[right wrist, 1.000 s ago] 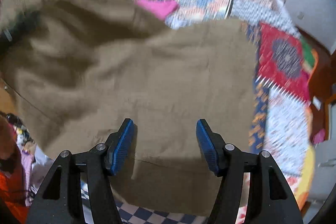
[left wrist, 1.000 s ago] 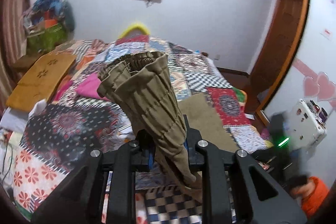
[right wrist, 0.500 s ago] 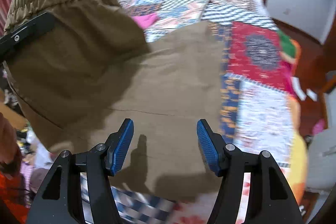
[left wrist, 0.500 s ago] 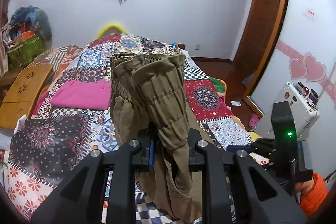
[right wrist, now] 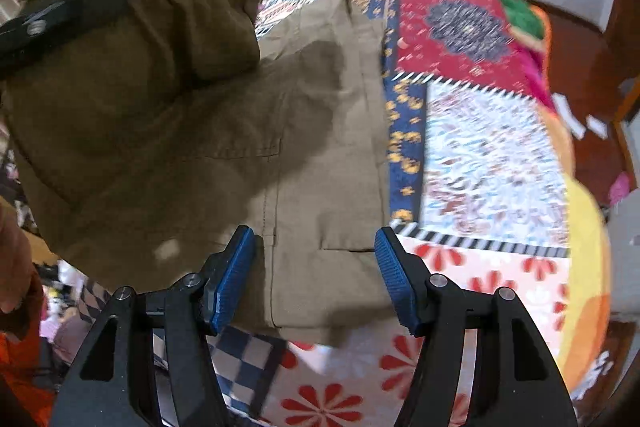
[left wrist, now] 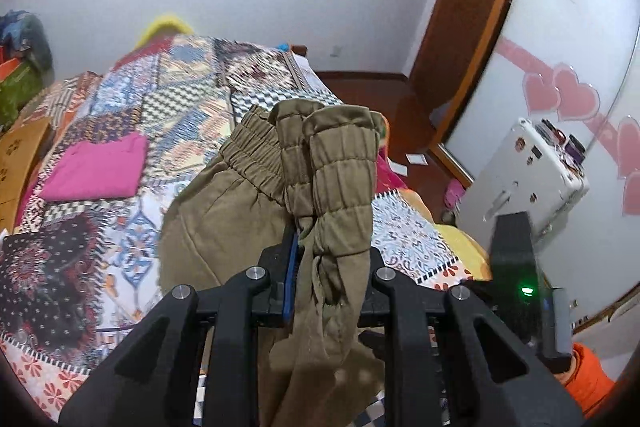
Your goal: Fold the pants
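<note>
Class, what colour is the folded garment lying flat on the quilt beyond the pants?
Bright pink; it shows best in the left wrist view.

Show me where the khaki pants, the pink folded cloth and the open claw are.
khaki pants (left wrist: 340, 183): left wrist view, on the bunched elastic waistband.
pink folded cloth (left wrist: 96, 171): left wrist view, on its flat top.
right claw (right wrist: 316, 275): right wrist view, midway between its blue pads.

Black two-finger grippers (right wrist: 316, 279) — blue ribbed pads (right wrist: 234, 279), silver screws — orange sleeve (left wrist: 588, 383).

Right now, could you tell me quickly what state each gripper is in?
Left gripper: closed on the olive pants, at the bunched waistband.
Right gripper: open, holding nothing, above the pants.
</note>
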The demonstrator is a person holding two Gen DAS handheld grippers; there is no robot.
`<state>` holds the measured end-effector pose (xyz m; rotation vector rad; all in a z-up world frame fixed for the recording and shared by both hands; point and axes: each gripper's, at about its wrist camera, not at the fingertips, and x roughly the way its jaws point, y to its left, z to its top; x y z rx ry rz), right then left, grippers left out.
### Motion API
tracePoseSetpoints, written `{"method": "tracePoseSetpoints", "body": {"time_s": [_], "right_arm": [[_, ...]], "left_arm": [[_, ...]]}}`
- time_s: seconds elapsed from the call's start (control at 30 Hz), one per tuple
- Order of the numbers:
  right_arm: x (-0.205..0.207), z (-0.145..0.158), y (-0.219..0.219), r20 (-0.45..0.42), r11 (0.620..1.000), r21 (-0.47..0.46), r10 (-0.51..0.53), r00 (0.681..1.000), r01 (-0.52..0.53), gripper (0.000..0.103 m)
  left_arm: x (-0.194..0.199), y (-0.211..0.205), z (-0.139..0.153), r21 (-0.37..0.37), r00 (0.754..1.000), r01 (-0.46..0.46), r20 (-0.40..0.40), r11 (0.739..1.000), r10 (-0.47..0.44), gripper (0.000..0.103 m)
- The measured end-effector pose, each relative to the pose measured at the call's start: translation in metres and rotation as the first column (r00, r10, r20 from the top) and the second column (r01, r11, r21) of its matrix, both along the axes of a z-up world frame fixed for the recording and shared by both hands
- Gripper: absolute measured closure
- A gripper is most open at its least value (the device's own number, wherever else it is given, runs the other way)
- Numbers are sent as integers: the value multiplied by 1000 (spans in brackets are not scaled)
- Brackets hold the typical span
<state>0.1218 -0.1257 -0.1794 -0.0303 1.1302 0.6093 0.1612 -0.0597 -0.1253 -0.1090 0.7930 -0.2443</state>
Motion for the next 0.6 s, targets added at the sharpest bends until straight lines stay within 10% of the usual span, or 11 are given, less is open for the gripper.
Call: {"method": "tracePoseSetpoints", "body": {"time_s": [0.6], "right_arm": [[-5, 2, -75, 31, 979, -11, -201, 979, 202, 44]], "left_arm": [[19, -62, -65, 150, 970, 162, -204, 975, -130, 82]]}}
